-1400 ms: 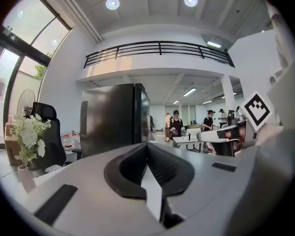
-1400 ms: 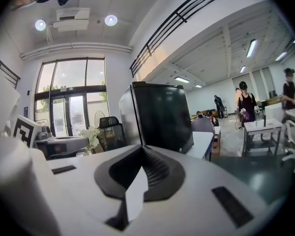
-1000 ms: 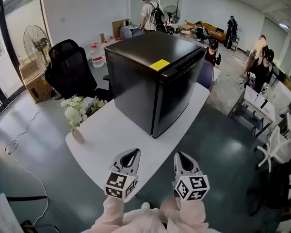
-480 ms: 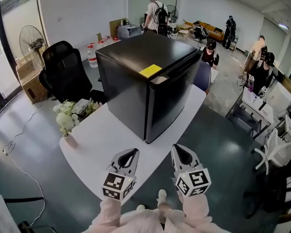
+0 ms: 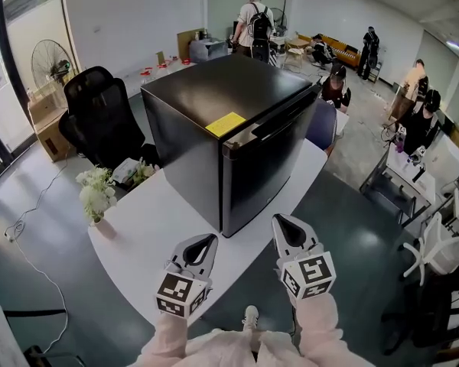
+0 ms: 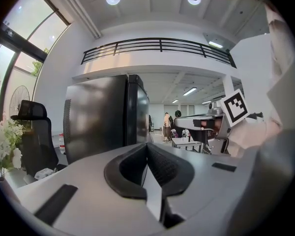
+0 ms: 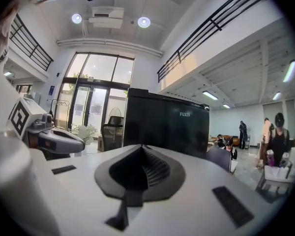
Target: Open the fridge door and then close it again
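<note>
Left gripper (image 5: 208, 241) and right gripper (image 5: 281, 222) side by side, jaws pressed together, nothing between them. Black fridge (image 5: 237, 140) just ahead of both tips, untouched, door closed, on white table (image 5: 149, 232) below left gripper.

Steep overhead, two level views, shared fridge (image 5: 222, 90)

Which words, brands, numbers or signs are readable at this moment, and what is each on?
"FUXIN": white brand lettering near the top of the black fridge, seen in the right gripper view.
Yellow sticker on the fridge's top: any print is too small to read.
Nothing else is readable.
</note>
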The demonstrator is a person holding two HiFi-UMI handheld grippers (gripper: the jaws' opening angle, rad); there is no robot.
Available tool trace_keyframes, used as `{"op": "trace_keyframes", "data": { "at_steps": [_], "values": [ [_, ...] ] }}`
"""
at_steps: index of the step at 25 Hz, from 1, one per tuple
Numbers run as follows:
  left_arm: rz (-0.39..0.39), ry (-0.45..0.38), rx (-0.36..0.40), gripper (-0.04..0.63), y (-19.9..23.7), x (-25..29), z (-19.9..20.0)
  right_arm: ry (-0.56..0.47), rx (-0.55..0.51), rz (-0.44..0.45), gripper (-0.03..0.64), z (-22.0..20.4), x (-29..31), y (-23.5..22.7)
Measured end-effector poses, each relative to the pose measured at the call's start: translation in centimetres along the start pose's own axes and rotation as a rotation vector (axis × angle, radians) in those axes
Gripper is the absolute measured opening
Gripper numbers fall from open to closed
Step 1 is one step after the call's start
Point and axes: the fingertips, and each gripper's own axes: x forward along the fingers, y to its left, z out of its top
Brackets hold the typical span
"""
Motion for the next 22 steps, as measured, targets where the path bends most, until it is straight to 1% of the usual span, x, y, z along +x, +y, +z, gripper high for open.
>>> {"op": "trace_keyframes", "data": {
  "at_steps": [2,5,7,13,18,21,22],
  "values": [
    [0.005,-0.005,-0.021,0.009,0.3,0.8,0.3,-0.004,-0.035,0.022,0.014,0.7,0.7,-0.7],
    [0.018,-0.027,-0.073,0.009,0.9,1.9,1.1,-0.019,-0.09,0.054,0.014,2.1,1.9,-1.7],
    [0.025,-0.047,-0.089,0.009,1.2,2.5,1.9,-0.036,-0.13,0.074,0.014,3.2,2.8,-2.4],
    [0.071,-0.085,-0.062,0.009,2.5,3.8,4.4,-0.092,-0.289,0.156,0.014,6.7,5.4,-3.4],
    [0.097,-0.104,-0.058,0.01,3.3,4.2,5.8,-0.118,-0.388,0.223,0.015,9.4,6.7,-3.8],
    [0.113,-0.106,-0.048,0.011,3.8,4.4,6.5,-0.111,-0.474,0.281,0.023,10.8,7.2,-3.4],
    [0.116,-0.108,-0.045,0.011,3.9,4.4,6.8,-0.096,-0.511,0.301,0.042,11.0,7.5,-3.2]
  ]
}}
